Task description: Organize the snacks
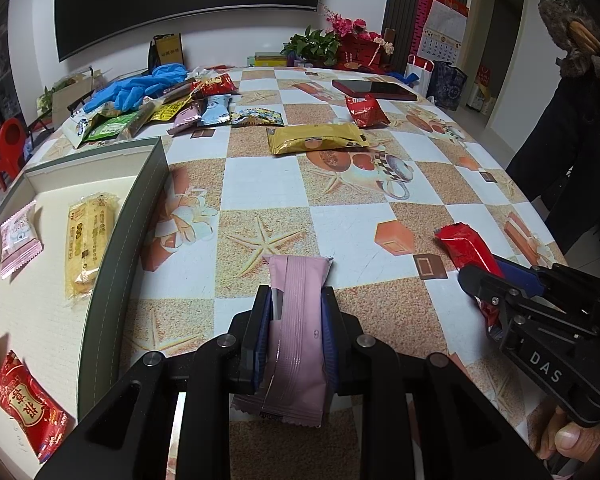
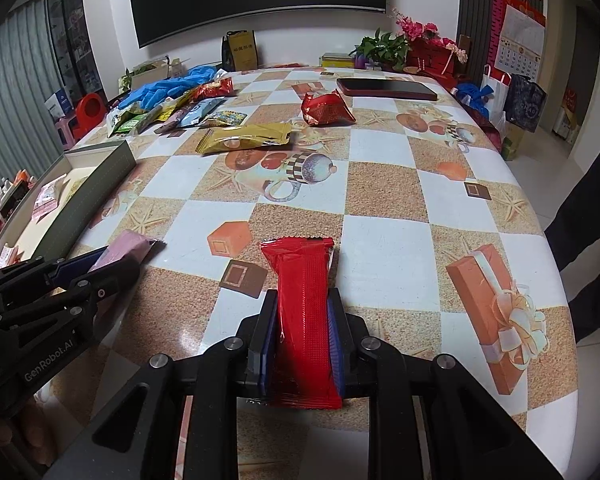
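Left wrist view, close above its own fingers, facing down across the table (image 1: 260,184), box (image 1: 140,216) at left; right wrist view alongside, same tilt, sharing the tabletop and far wall.

1. Both my wrist views are evenly lit by soft, diffuse indoor light; no lamp or window is visible as its source.
2. Shadows are faint and short, lying close under the wrappers.
3. Glare: pale sheen on the glossy tablecloth (image 2: 384,240) and on the phone (image 1: 374,89) screen.
4. Fisheye distortion bows the table edge and wall lines; the corners vignette to black.
5. Focus is sharp centrally; my near linkages and the far background are slightly soft.
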Demonstrator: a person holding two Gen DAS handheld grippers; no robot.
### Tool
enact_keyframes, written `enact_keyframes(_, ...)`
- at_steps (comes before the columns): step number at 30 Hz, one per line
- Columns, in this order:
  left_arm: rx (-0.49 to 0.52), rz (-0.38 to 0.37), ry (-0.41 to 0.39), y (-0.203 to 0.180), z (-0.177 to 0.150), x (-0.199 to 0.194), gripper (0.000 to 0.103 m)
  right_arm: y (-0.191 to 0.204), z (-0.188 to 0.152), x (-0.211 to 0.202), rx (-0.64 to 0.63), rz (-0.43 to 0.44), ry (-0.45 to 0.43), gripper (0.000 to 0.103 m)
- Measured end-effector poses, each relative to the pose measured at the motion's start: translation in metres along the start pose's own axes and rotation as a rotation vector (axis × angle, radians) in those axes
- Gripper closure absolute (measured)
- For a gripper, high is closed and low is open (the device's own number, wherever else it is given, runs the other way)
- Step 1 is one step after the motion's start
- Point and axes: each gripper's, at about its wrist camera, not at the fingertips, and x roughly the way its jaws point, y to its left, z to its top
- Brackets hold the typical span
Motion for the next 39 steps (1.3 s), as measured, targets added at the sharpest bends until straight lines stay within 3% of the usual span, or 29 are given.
enact_keyframes(39,-0.002,-0.001,0.000,0.0009,0.0001,-0.0003,0.077,0.0014,-0.0002,-0.0001,-0.013,-0.013,0.000,0.079)
